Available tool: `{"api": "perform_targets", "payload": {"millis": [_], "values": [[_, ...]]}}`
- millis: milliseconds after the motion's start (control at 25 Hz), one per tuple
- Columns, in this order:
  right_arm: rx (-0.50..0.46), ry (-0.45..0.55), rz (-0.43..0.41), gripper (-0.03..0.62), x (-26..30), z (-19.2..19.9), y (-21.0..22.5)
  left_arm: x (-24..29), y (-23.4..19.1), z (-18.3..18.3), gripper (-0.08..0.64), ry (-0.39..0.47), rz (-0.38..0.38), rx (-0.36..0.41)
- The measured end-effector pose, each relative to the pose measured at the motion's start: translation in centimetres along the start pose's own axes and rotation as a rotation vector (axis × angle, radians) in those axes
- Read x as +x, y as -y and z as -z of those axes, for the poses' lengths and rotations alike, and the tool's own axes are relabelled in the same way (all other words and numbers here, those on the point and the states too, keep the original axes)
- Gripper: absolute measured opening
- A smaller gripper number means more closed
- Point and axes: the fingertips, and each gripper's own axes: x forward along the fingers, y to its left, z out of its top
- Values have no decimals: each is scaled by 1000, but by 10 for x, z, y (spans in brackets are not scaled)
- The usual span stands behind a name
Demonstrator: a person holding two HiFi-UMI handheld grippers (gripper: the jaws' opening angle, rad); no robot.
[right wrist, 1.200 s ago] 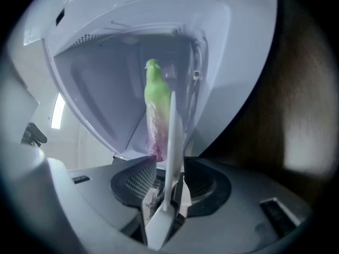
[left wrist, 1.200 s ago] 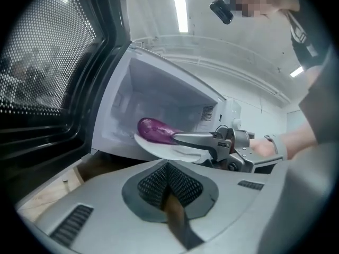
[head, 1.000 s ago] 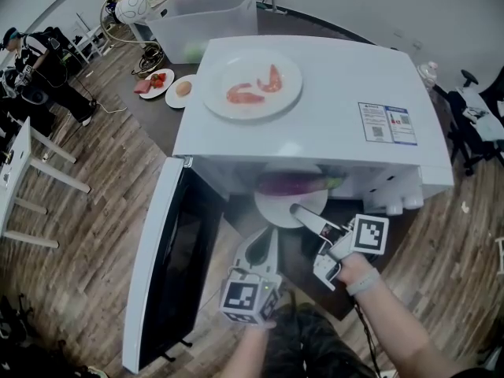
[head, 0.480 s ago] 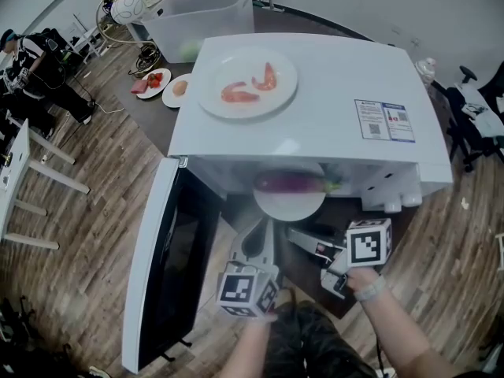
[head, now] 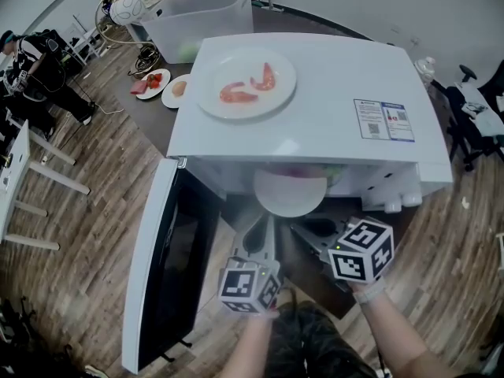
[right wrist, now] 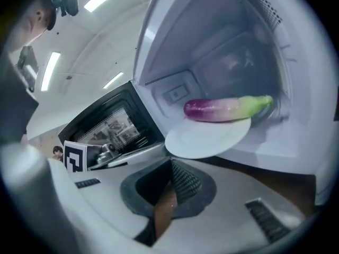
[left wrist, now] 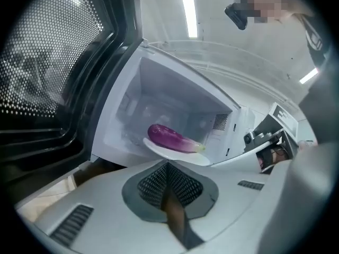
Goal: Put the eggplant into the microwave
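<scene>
Jaws first: read as pressed together and empty on the left gripper. Same on the right gripper, together with nothing between, having just been closing. Logged both grippers low before the open white microwave oven, short of the round white plate and not touching it.

Noted the black-windowed oven door swung wide at the left, beside the left gripper. Recorded on the oven roof a larger white plate carrying two pink shrimp-shaped pieces, plus a printed label near the right edge. Spotted behind the oven a clear plastic bin and two small plates, one with red food, one with a tan round item.

Found the glossy purple eggplant lying lengthwise on the round white plate inside the oven cavity, fading to pale green at the stem end, that end turned toward the control-panel side. Saw the plate's near rim overhanging the cavity sill.

Marked a dark brown bench under the oven, wood-plank floor around, and a person in dark clothes at the far left.
</scene>
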Motion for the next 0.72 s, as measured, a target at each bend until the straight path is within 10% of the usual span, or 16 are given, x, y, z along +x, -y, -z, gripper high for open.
{"api": "perform_targets", "payload": {"millis": [720], "values": [[46, 29, 43, 0, 8, -19, 27, 17, 21, -1, 0, -28, 92, 20]]}}
